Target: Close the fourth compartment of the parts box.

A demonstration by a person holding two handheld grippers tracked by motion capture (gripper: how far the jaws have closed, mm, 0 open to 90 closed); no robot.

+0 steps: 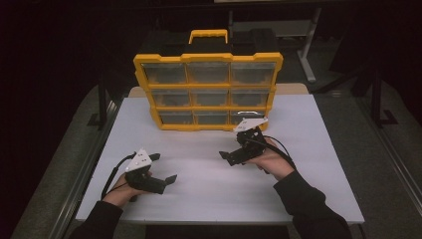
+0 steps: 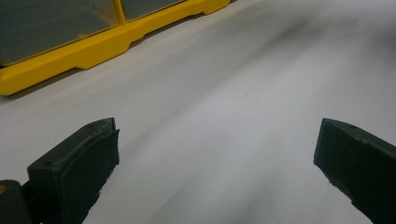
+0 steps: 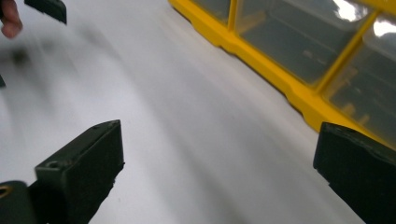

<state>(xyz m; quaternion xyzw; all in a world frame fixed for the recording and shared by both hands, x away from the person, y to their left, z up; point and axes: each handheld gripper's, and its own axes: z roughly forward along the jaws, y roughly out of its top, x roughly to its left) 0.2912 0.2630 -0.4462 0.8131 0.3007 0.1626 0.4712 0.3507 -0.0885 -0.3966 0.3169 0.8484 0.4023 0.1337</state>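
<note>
A yellow organiser case [image 1: 208, 89] with clear compartment lids and a carry handle on top stands on edge at the back of the white table [image 1: 219, 194]. My left gripper [image 1: 164, 168] hovers open over the table's front left, pointing right, with nothing between its jaws [image 2: 215, 154]. In its own view the case's yellow lower rim [image 2: 70, 51] lies ahead to the left. My right gripper [image 1: 233, 145] is open and empty just in front of the case's lower right corner. Its own view [image 3: 219, 163] has the case's clear lids [image 3: 289, 42] close on the right.
The table's near edge runs just past the person's sleeves. Dark floor and metal frame legs [image 1: 308, 55] surround the table. Far off in the right gripper view are a jaw of the left gripper [image 3: 46, 8] and a fingertip of the person's hand [image 3: 9, 21].
</note>
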